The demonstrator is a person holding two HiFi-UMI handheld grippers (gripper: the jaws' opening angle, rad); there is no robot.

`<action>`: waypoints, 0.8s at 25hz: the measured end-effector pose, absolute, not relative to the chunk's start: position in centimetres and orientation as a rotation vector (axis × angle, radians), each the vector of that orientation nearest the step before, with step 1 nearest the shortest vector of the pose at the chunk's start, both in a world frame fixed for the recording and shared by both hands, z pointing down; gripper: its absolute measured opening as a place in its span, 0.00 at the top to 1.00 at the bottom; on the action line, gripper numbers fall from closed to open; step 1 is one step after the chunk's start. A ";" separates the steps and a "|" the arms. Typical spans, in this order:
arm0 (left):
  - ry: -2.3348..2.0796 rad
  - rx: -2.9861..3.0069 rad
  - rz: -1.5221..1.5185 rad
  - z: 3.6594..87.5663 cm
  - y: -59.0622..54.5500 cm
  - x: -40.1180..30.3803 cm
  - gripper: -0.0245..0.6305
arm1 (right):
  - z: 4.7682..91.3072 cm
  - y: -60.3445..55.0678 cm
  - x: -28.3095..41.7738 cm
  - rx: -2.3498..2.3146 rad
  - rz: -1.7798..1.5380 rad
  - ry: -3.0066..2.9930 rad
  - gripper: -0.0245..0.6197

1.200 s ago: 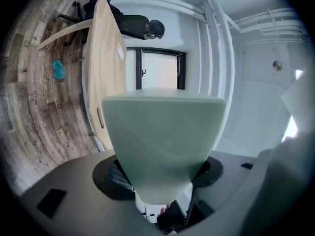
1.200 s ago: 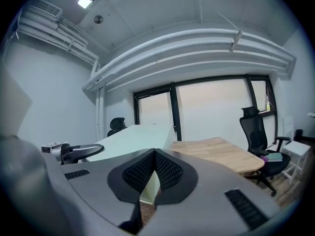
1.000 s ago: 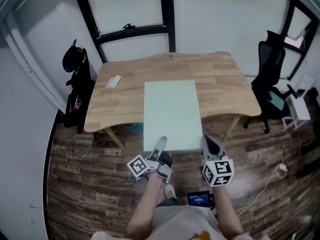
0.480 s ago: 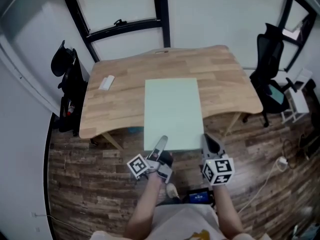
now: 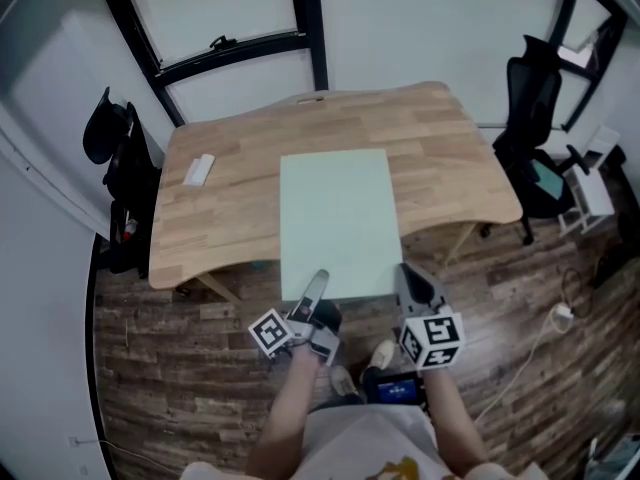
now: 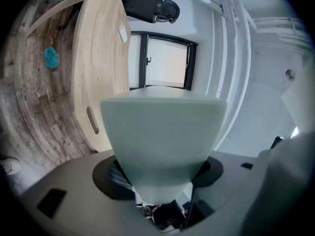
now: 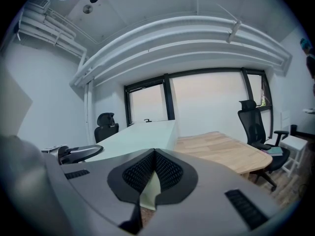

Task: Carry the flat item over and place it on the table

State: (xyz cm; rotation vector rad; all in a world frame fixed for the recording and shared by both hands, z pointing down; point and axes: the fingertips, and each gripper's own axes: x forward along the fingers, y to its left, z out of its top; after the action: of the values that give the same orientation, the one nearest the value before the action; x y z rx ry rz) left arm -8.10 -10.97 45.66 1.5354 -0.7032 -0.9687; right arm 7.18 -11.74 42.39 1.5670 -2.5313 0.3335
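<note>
A pale green flat board [image 5: 335, 223] is held level over the wooden table [image 5: 230, 198], its near end overhanging the table's front edge. My left gripper [image 5: 315, 290] is shut on the board's near left corner, and my right gripper [image 5: 405, 280] is shut on its near right corner. In the left gripper view the board [image 6: 162, 132] fills the space between the jaws of the gripper [image 6: 160, 173]. In the right gripper view the gripper [image 7: 154, 173] pinches the board's [image 7: 142, 134] edge, with the table [image 7: 221, 149] lower at the right. Whether the board touches the tabletop I cannot tell.
A small white object [image 5: 200, 170] lies on the table's left part. A black office chair [image 5: 535, 118] and a white stand [image 5: 590, 188] are at the right. Another black chair [image 5: 115, 158] stands at the left. Black-framed windows run behind the table. A cable [image 5: 555, 313] lies on the wood floor.
The whole scene has drifted left and up in the head view. Both grippers keep the same hold on the board, and the board sits much the same over the table.
</note>
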 end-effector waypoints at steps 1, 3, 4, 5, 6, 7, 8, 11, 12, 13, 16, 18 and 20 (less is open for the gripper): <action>-0.704 1.537 -0.967 45.7 -11.2 -8.1 0.53 | 42.4 -11.9 7.2 1.568 0.335 -2.530 0.97; -0.706 1.541 -0.958 45.9 -11.6 -8.0 0.53 | 42.6 -12.2 7.3 1.572 0.337 -2.524 0.96; -0.706 1.541 -0.954 46.0 -11.8 -8.1 0.53 | 42.7 -12.4 7.3 1.574 0.338 -2.523 0.97; -0.706 1.540 -0.952 46.2 -12.0 -8.1 0.53 | 42.8 -12.7 7.2 1.576 0.338 -2.521 0.97; -0.704 1.536 -0.953 46.3 -12.2 -8.2 0.53 | 42.9 -12.8 7.1 1.576 0.339 -2.519 0.97; -0.703 1.531 -0.957 46.4 -12.3 -8.3 0.53 | 43.0 -12.9 7.0 1.575 0.340 -2.515 0.97; -0.703 1.525 -0.962 46.6 -12.5 -8.3 0.53 | 43.2 -13.0 7.0 1.574 0.342 -2.512 0.97; -0.705 1.501 -0.974 47.2 -13.2 -8.2 0.53 | 43.7 -13.5 7.2 1.577 0.353 -2.506 0.97; -0.704 1.496 -0.974 47.4 -13.4 -8.1 0.53 | 43.8 -13.7 7.3 1.580 0.354 -2.504 0.97; -0.704 1.495 -0.971 47.6 -13.5 -8.2 0.53 | 43.9 -13.8 7.3 1.582 0.355 -2.503 0.97; -0.704 1.499 -0.963 48.2 -13.9 -8.3 0.53 | 44.5 -14.2 7.2 1.581 0.362 -2.499 0.97; -0.710 1.495 -0.958 48.6 -13.9 -8.3 0.53 | 45.2 -14.3 7.1 1.574 0.376 -2.495 0.97; -0.720 1.493 -0.950 49.2 -13.8 -8.5 0.53 | 45.8 -14.3 6.9 1.562 0.389 -2.491 0.96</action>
State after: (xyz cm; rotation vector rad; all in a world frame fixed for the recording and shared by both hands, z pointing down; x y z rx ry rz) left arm -8.53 -13.79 49.21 1.4931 -0.7200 -0.9498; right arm 6.92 -14.33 45.78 1.5624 -2.4909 0.3888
